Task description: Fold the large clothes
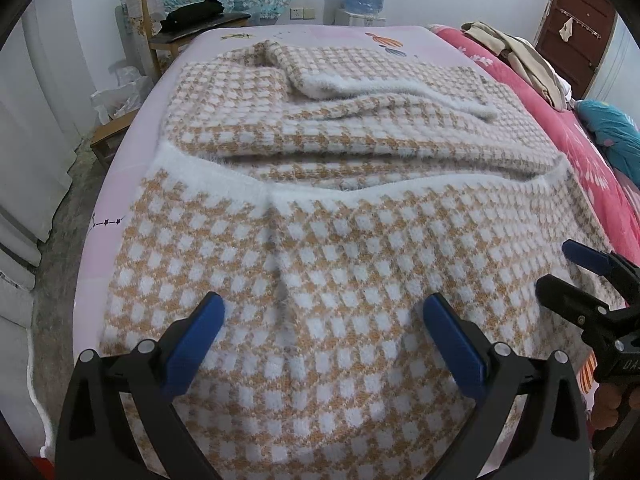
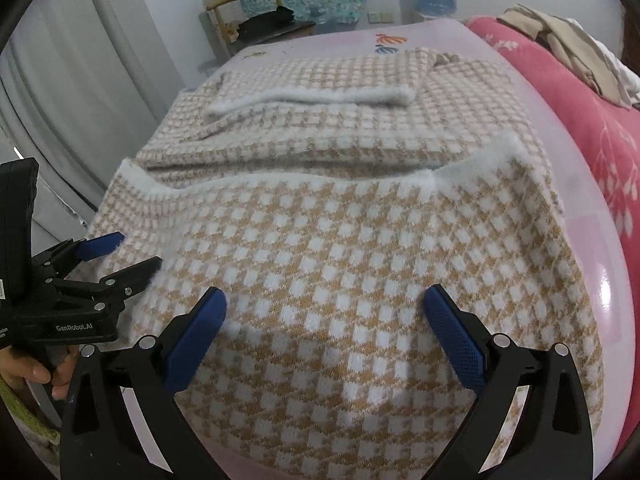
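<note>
Looking down over the bed (image 1: 100,240), I see its pink sheet almost covered by the big checked knit garment (image 1: 320,240), orange-and-white and fuzzy, lying flat in the middle with its near half folded up over the rest, so a white ribbed hem (image 1: 248,184) runs across the bed partway up. Beyond that, a sleeve (image 1: 360,84) with a white cuff lies folded across the chest. A red blanket (image 1: 600,184) borders the bed to my right.

It looks thick, soft and floppy, moderately heavy for cloth, so I'd expect it to sag and drag rather than slide, and the fluffy pile should grip well. The ribbed hem corners and side edges seem the firmest places to pinch, both layers together.

My left tongs (image 1: 323,310) hover spread wide over the near fabric, nothing between the pads. My right tongs (image 2: 325,304) are likewise spread wide and empty, beside them, above the same folded layer.
</note>
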`<state>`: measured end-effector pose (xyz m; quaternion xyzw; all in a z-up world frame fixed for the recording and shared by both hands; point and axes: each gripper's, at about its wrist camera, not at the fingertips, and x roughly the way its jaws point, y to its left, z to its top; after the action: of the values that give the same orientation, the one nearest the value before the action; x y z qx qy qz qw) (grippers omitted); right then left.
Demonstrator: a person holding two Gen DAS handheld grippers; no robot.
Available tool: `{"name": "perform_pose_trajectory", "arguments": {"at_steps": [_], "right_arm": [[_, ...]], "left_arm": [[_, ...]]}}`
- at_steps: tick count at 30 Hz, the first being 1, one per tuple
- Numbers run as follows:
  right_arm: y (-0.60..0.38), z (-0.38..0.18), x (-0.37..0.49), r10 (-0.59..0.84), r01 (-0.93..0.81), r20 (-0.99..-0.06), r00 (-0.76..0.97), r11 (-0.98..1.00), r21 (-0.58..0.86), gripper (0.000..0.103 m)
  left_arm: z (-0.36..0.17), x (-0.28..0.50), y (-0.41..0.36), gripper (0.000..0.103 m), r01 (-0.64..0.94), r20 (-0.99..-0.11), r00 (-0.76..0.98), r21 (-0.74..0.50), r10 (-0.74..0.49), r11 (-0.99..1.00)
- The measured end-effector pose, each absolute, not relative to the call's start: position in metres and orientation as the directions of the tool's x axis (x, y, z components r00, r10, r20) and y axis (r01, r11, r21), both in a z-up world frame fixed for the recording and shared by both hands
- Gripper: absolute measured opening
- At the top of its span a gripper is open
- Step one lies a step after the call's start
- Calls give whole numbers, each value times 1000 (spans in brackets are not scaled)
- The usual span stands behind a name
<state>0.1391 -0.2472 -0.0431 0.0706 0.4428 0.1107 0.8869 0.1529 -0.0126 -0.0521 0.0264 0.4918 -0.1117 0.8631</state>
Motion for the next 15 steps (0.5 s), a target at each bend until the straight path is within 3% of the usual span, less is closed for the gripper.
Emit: {"name": "perform_pose_trajectory", "arguments": {"at_steps": [15], "right_arm": [[-247, -44, 139, 258, -134, -770, 584, 966, 222, 95]], "left_arm": [[-51, 152, -12, 99, 218, -855, 491, -64, -167, 974]]}}
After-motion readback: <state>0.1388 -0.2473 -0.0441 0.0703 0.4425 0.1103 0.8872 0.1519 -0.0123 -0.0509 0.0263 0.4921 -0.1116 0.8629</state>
